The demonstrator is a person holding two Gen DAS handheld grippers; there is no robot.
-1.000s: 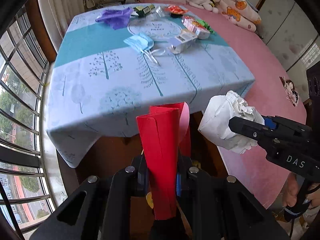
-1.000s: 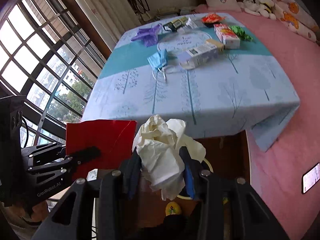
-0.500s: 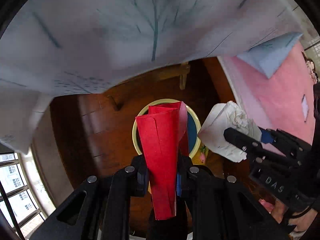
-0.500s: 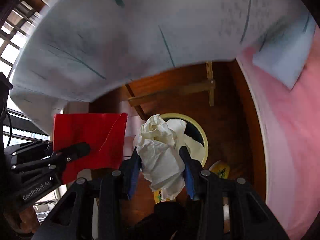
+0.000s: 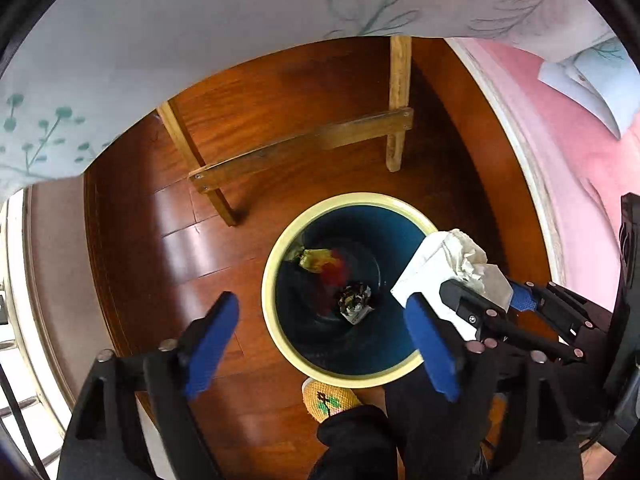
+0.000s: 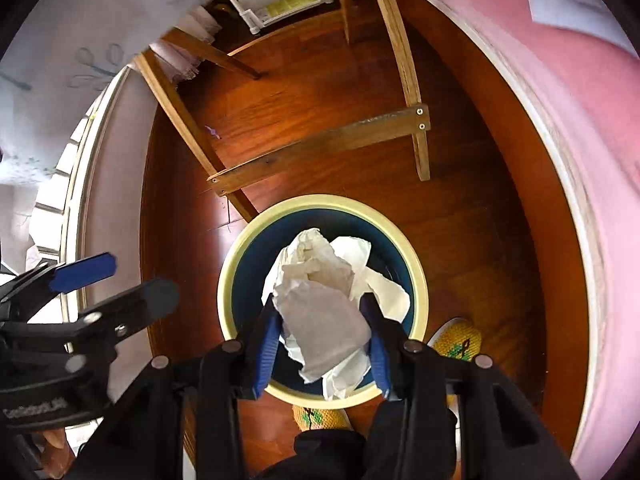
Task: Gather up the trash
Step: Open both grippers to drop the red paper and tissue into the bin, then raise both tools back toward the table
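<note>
Left gripper (image 5: 320,338) of black linkage arms, blue pads (image 5: 210,338), silver screw heads, right gripper (image 6: 322,348) matching, yellow knitted slippers (image 6: 458,344).

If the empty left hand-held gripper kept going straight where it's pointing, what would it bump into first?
Probably the waste bin: the open left hand-held gripper points into its mouth, so likely the trash at the bottom, though depth is unclear.

Daylight is admitted from the window (image 6: 60,184) at the left, and glare is thrown on the floor (image 5: 180,240). The bin (image 5: 280,264) interior is left dim. Edges are bent and vignetted; the tablecloth (image 6: 100,20) is blurred.
</note>
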